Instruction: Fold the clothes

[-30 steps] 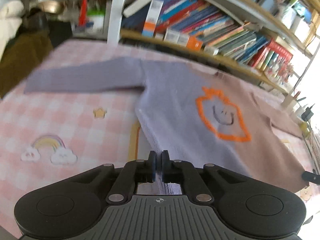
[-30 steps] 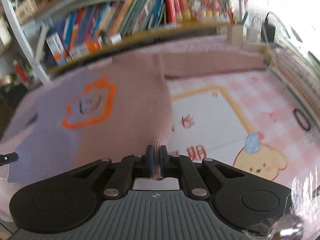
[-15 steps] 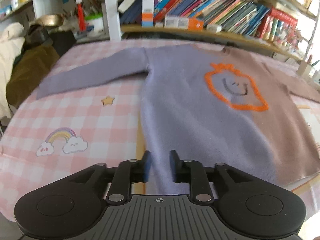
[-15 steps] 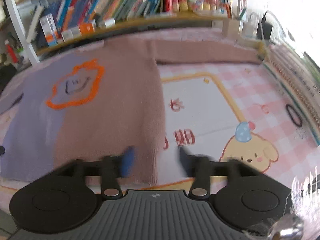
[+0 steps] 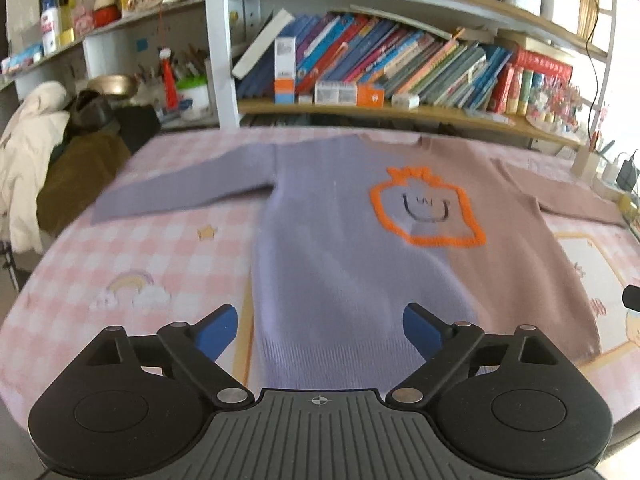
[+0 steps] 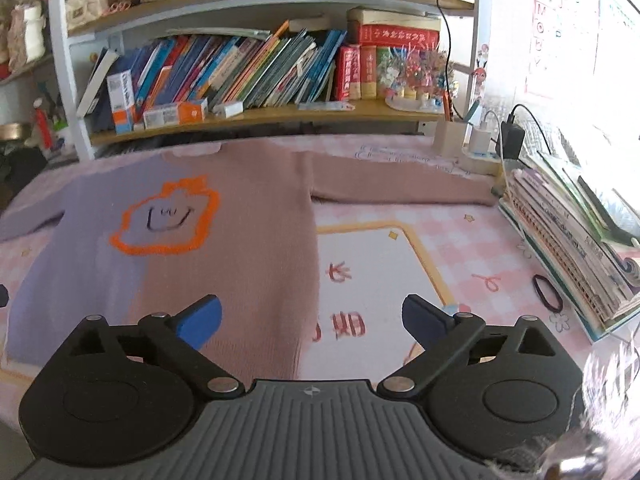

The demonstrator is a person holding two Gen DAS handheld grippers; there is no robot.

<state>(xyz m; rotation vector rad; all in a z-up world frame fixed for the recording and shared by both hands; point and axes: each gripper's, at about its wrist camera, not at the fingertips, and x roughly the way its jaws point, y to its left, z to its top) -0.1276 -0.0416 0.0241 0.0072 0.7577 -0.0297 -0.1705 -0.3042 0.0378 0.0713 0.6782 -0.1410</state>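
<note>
While both grippers' jaws are opening, empty, the soft, limp knit sweater looks best pinched at its sleeve, upper left.

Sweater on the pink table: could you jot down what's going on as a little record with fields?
garment: two-tone sweater, lilac and dusty pink, orange smiley outline
state: flat, face up, both sleeves spread, unfolded
surface: pink checked table cover
left gripper: fingers opening over lilac hem, holding nothing
right gripper: fingers opening over pink hem corner, holding nothing
</note>
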